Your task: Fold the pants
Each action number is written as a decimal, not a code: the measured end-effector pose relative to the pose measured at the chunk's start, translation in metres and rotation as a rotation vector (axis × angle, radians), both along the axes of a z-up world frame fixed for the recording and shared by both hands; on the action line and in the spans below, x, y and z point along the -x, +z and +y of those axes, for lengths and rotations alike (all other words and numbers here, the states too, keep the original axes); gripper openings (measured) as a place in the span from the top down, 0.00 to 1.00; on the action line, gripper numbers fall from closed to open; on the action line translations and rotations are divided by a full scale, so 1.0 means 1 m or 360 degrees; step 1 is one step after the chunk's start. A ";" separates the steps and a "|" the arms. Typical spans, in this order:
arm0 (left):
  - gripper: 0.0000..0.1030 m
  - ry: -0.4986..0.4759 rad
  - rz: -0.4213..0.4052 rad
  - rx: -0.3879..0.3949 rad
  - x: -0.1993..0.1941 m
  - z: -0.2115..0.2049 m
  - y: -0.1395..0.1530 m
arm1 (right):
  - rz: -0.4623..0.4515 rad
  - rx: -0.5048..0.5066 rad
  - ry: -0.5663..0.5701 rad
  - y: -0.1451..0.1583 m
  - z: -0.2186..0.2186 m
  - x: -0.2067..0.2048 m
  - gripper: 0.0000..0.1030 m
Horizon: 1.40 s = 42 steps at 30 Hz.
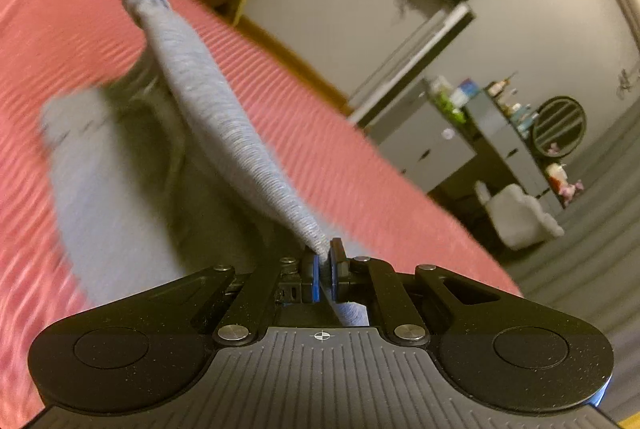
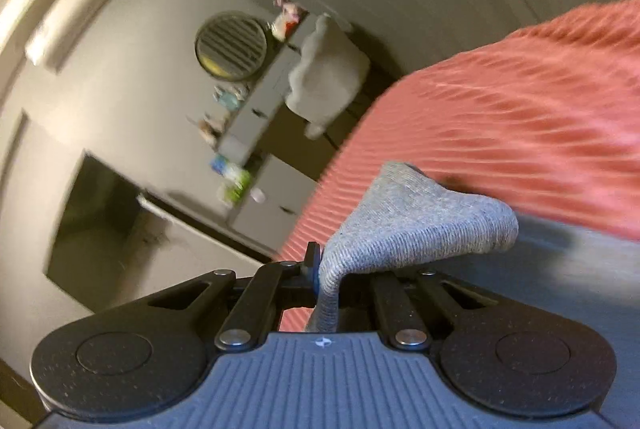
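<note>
Your left gripper (image 1: 325, 261) is clamped tight on the grey pants (image 1: 224, 109), its two blue-edged pads pinching a thin fold of the cloth with a short tail poking back behind them. From that pinch the knit fabric rises away from you as a taut, narrow band, ending in a rounded bunch at the far left. The rest of the pants lies blurred and slack on the pink ribbed bedspread (image 1: 360, 157), to the left of the stretched band.

Your right gripper (image 2: 326, 269) is also closed hard on the pants (image 2: 416, 217). Here the cloth fans out from the pinch into a wide flap to the right with a thick hemmed edge, and a strip hangs down between the fingers toward you. The weave is a mottled light grey with fine ribs. Beneath and beyond the flap lies the same bedspread (image 2: 520, 101).

Both views are smeared by motion. Off the bed's edge you can make out grey cabinets (image 1: 424, 145), a round mirror (image 2: 231, 45) and a pale chair (image 2: 328, 73) against the wall.
</note>
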<state>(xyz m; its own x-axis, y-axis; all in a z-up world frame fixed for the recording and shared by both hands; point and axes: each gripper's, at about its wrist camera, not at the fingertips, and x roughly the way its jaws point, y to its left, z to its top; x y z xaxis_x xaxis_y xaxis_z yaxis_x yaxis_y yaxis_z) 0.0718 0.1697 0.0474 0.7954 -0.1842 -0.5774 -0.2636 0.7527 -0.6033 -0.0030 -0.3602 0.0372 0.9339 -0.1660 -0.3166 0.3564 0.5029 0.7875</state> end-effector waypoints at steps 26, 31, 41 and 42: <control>0.87 0.0397 0.0148 0.0210 -0.003 0.115 -0.055 | 0.0506 -0.0069 -0.0033 -0.036 0.015 0.027 0.96; 0.87 0.0300 0.0174 -0.0020 0.010 0.113 -0.049 | 0.0516 0.0164 -0.0052 -0.017 0.024 0.043 0.96; 0.60 0.0539 0.0389 -0.0506 0.014 0.095 -0.040 | 0.0979 0.0256 -0.0251 -0.029 0.020 0.039 0.72; 0.60 0.0559 0.0325 -0.0623 0.016 0.088 -0.029 | 0.1017 0.0355 -0.0321 -0.022 0.025 0.040 0.65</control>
<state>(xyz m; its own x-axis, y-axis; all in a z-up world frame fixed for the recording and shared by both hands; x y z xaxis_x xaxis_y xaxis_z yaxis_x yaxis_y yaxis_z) 0.0563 0.2576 0.0188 0.6352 0.3303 -0.6982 -0.6208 0.7562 -0.2070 -0.0426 -0.3351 0.0155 0.5209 -0.4410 -0.7309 0.8177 0.5035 0.2789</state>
